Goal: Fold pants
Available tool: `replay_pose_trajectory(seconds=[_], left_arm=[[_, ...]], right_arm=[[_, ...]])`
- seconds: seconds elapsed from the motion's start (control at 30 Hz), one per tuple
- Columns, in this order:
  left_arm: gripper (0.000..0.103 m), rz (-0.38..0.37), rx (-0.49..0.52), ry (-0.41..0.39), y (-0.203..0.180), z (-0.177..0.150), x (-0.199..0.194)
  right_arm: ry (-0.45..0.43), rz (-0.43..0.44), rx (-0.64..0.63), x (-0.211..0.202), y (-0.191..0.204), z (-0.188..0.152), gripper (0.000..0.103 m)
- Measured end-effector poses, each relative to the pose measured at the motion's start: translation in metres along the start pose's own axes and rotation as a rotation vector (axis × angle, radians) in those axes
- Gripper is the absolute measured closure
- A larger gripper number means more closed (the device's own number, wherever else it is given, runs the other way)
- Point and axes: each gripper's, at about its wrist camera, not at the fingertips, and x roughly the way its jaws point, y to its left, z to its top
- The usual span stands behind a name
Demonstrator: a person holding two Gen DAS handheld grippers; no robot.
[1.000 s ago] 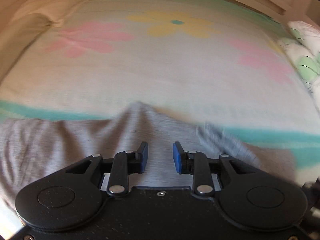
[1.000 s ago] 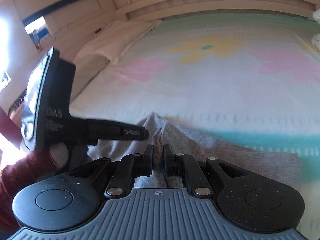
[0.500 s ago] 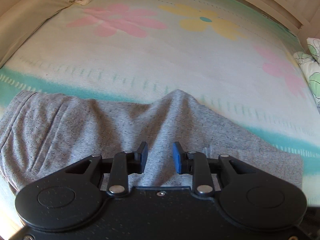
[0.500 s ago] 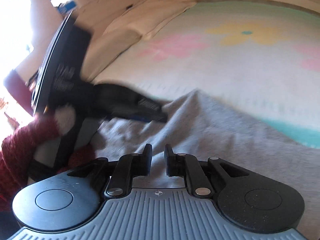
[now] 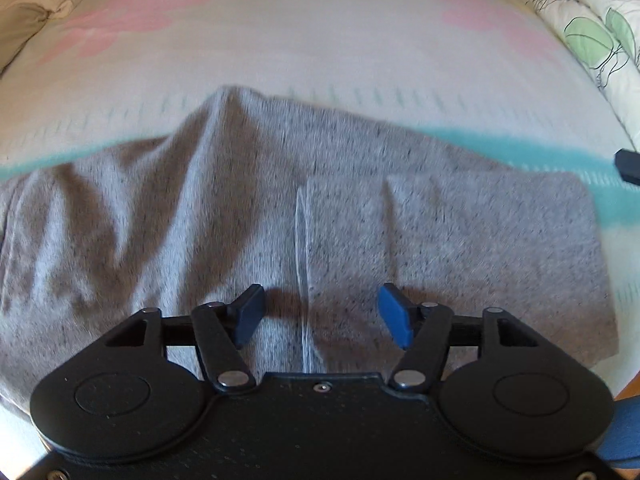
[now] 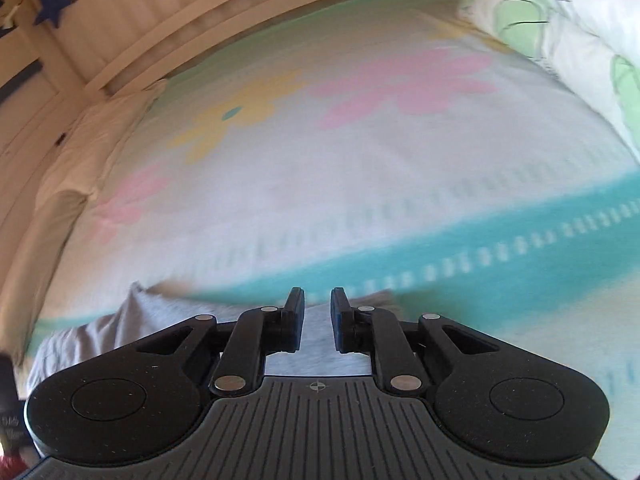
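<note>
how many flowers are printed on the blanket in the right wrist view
3: a yellow flower upper centre-left, a pink flower to its right, and a fainter pink flower near the left edge. The grey pants or the frame edges may hide more.

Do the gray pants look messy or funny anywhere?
Yes, a bit. The gray pants lie flat and smooth on the right, but their left part is bunched into deep wrinkles, with one ridge poking up toward the flowered bedspread. So the fold isn't neat yet. Nothing looks torn or spilled.
</note>
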Motion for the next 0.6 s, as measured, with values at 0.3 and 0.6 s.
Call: replay_pose_trajectory(seconds=[0.3,0.6], left_arm=[[0.084,-0.071,0.112,-0.027,-0.021,-0.007,-0.005],[0.088,-0.075,0.086,-0.053,-0.008,-0.024,-0.020]], right_arm=[[0.055,-0.089,0.061,0.031,-0.026,0.001,0.088],[0.070,-0.092,0.119,0.051,-0.027,0.011,0.088]])
